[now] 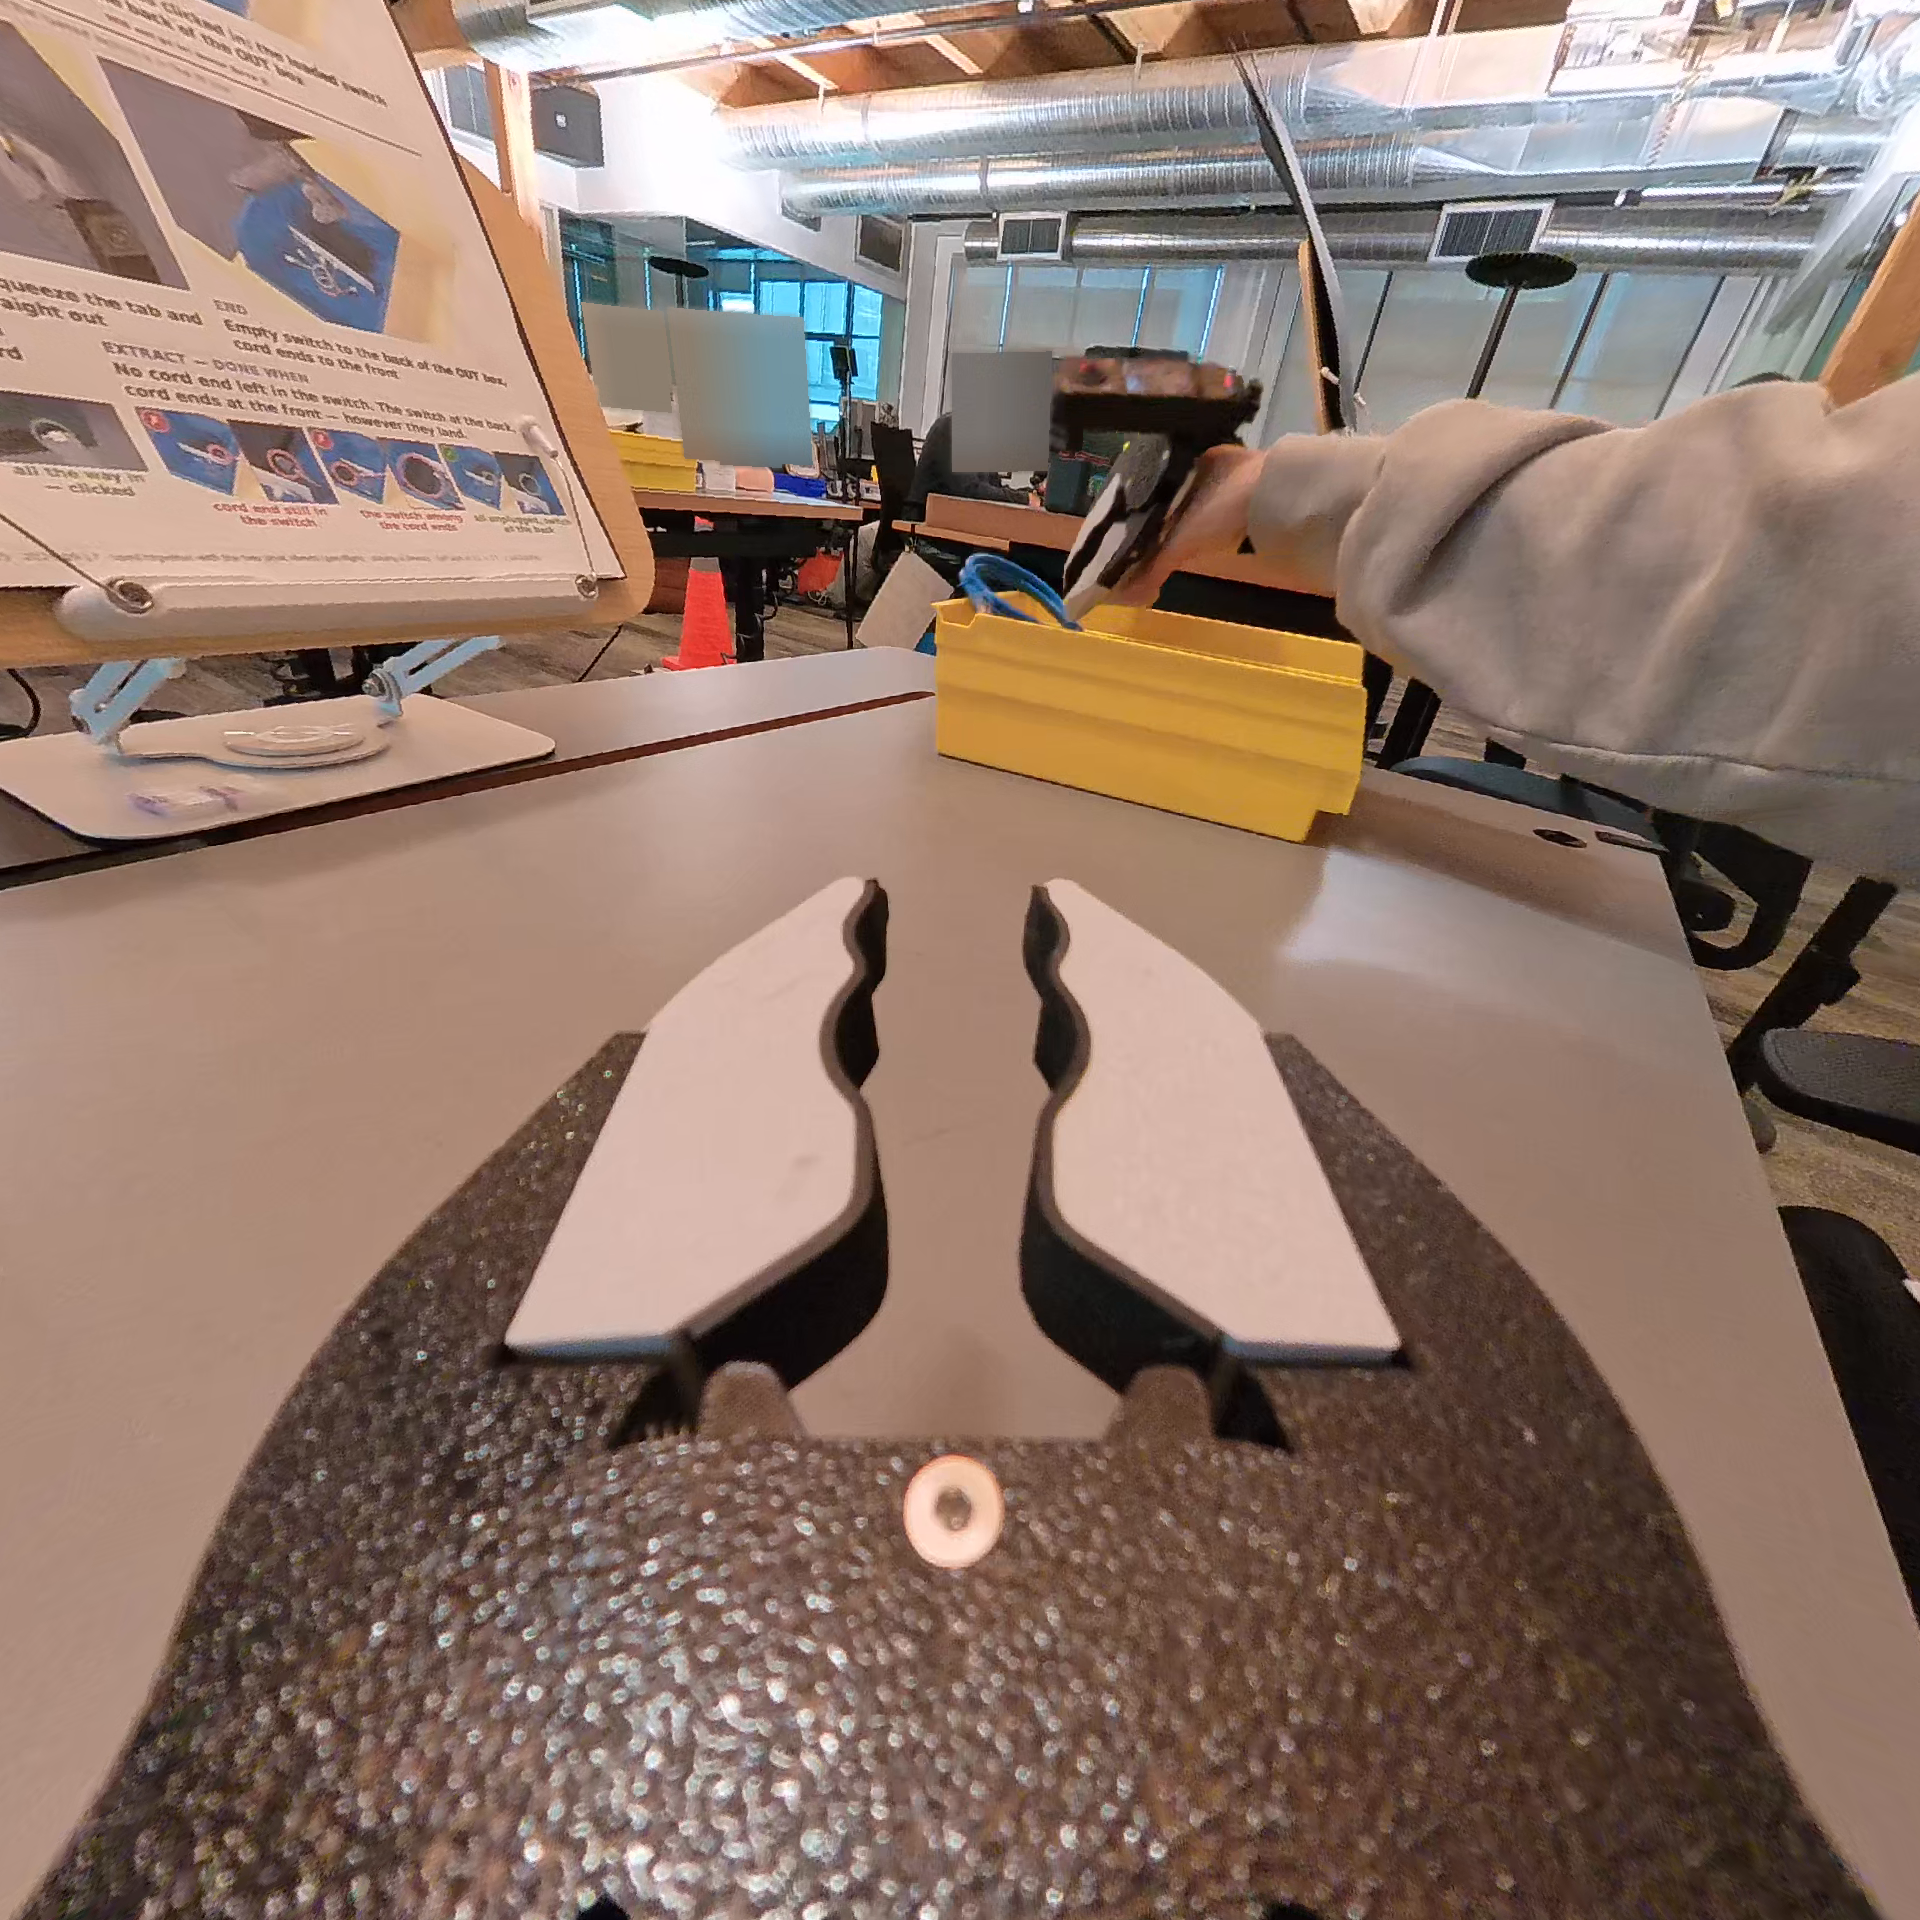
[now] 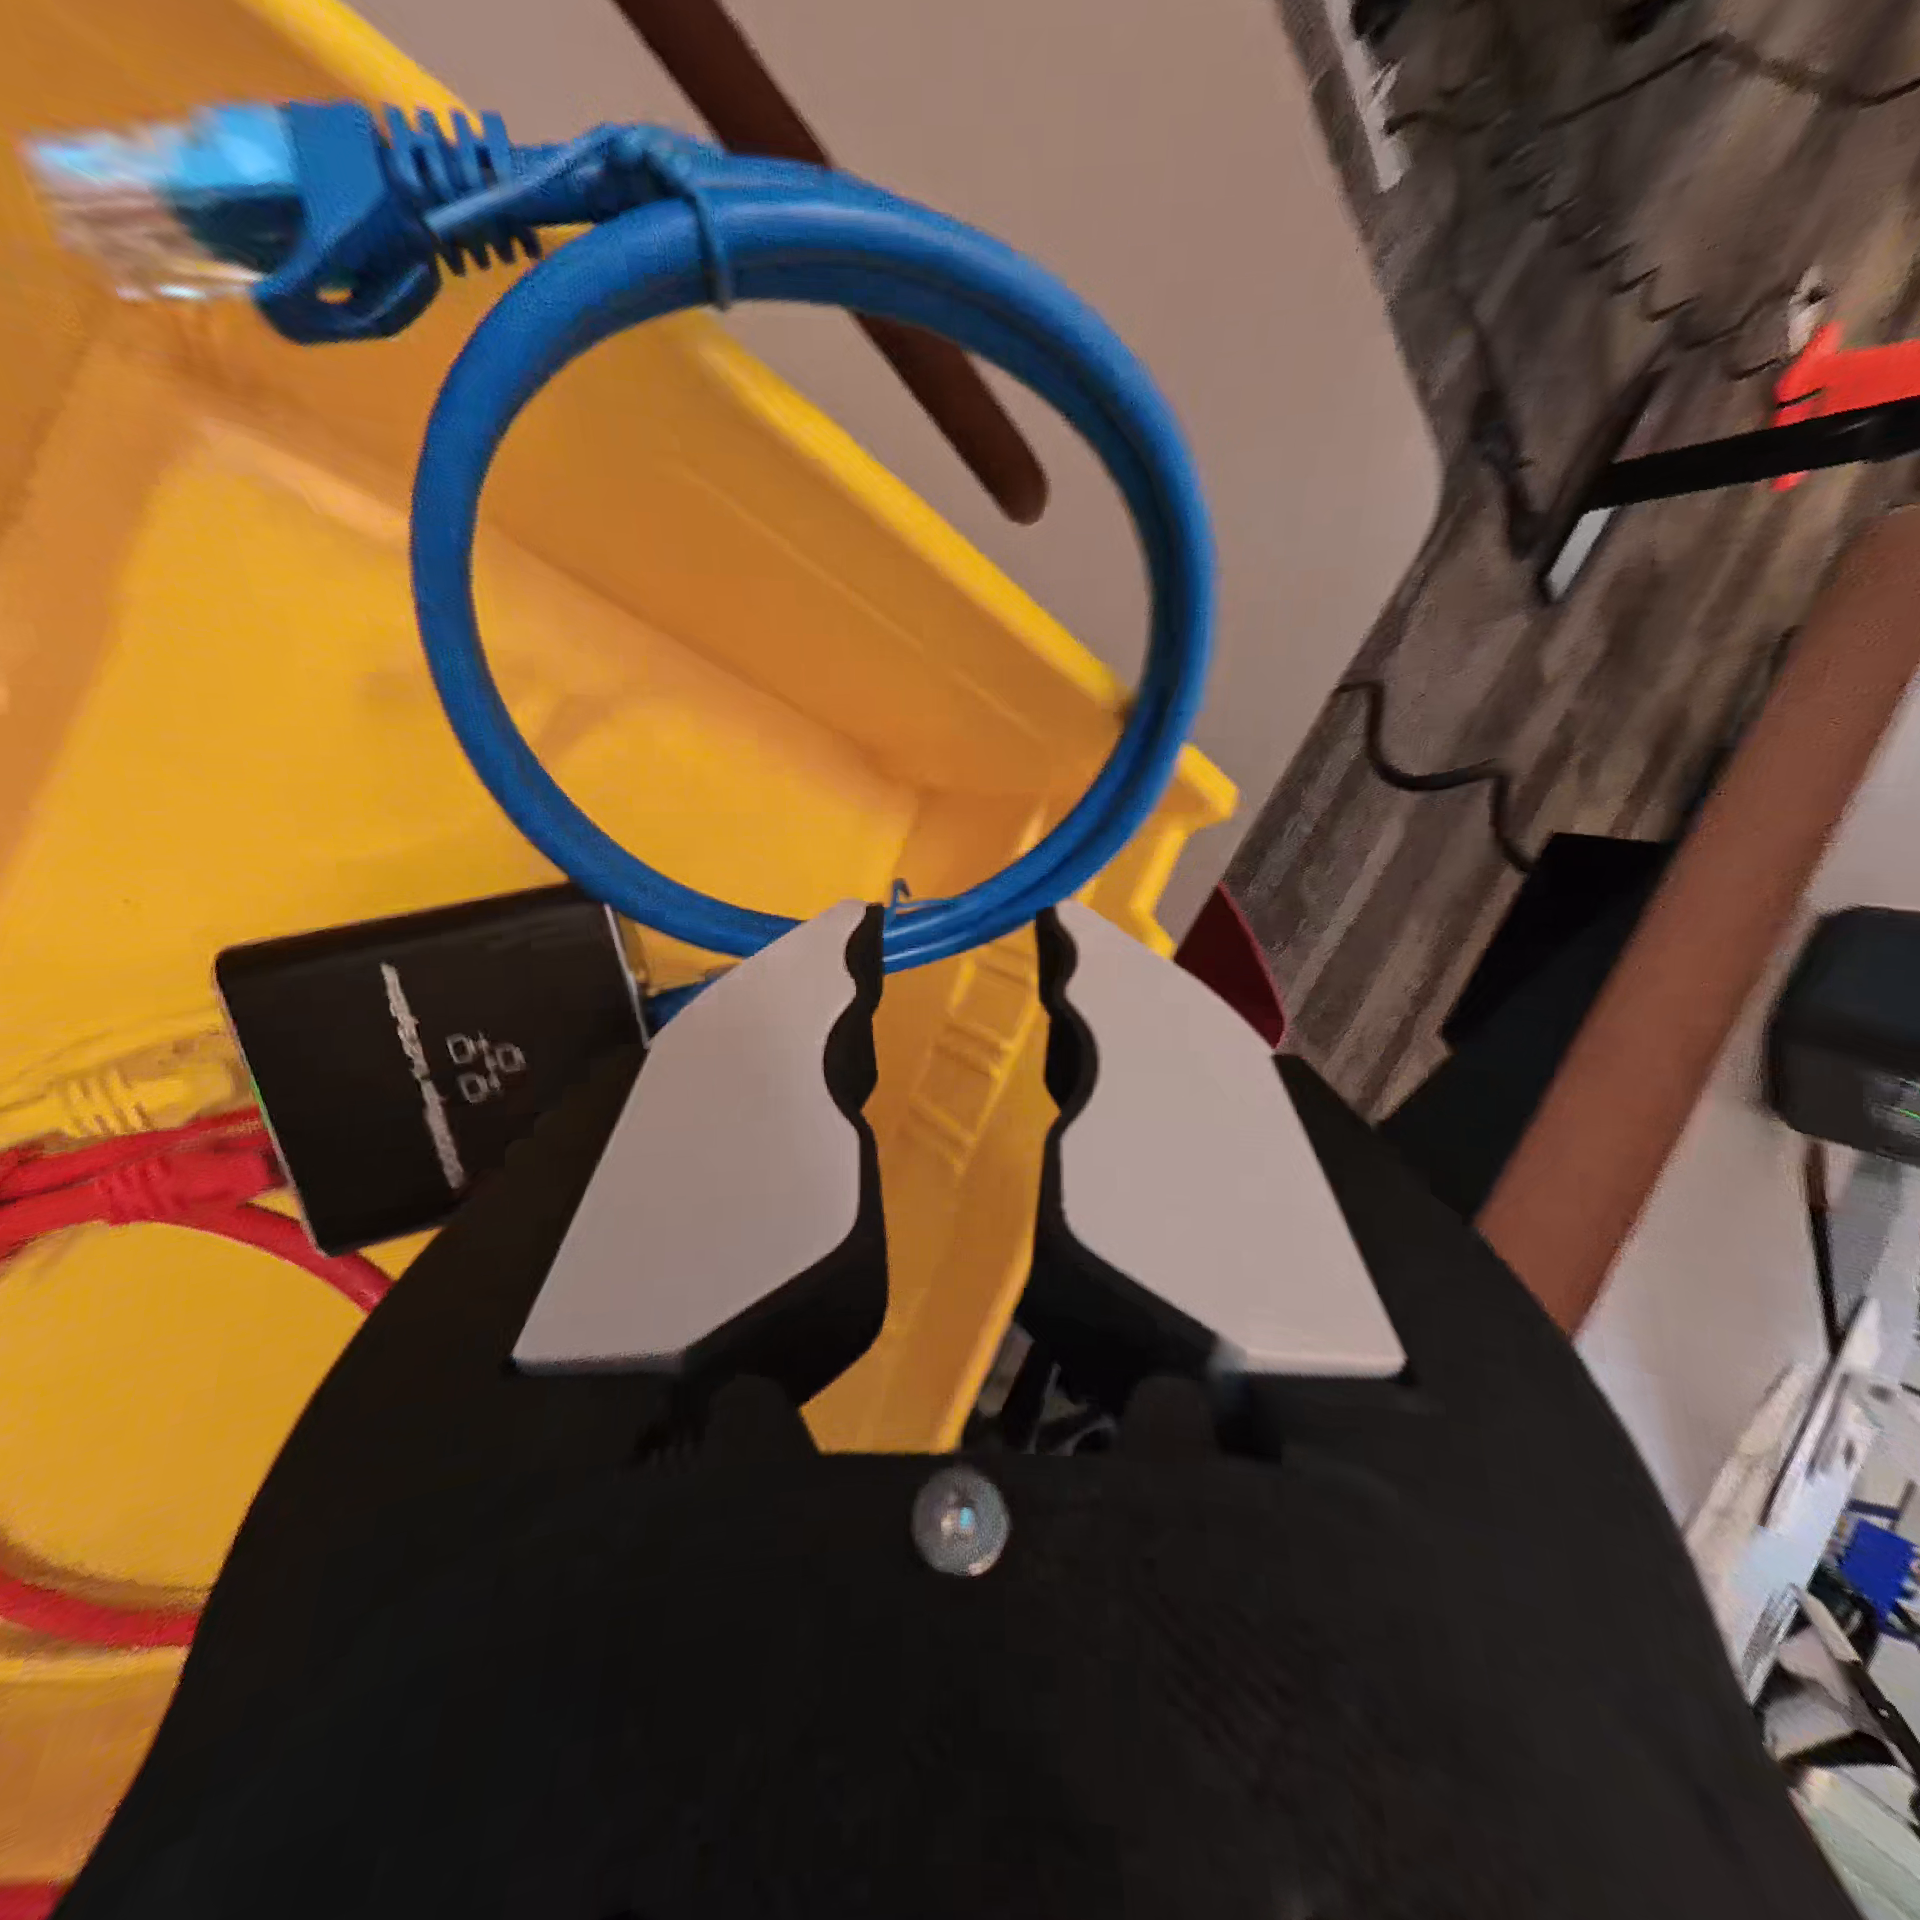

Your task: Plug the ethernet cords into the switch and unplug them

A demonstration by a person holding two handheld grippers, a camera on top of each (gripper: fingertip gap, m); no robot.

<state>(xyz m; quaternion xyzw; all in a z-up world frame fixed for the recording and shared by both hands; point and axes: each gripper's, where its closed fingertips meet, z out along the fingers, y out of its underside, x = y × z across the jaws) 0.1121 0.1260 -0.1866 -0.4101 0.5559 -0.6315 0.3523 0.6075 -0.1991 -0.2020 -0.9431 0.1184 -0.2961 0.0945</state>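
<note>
We've got the blue cord, tied in a coil, at the tips of the right gripper over the yellow bin; whether the fingers truly pinch it, we cannot tell. Down in the bin lies the black switch, red cord at its left. It looks like the fetching step: next we clear the bin's rim. Our left gripper hovers parted and empty over the bare table, plenty of room there.

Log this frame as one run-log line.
left hand-held gripper: open, idle over table | right hand-held gripper: lifting blue cord from yellow bin | switch: in bin
</note>
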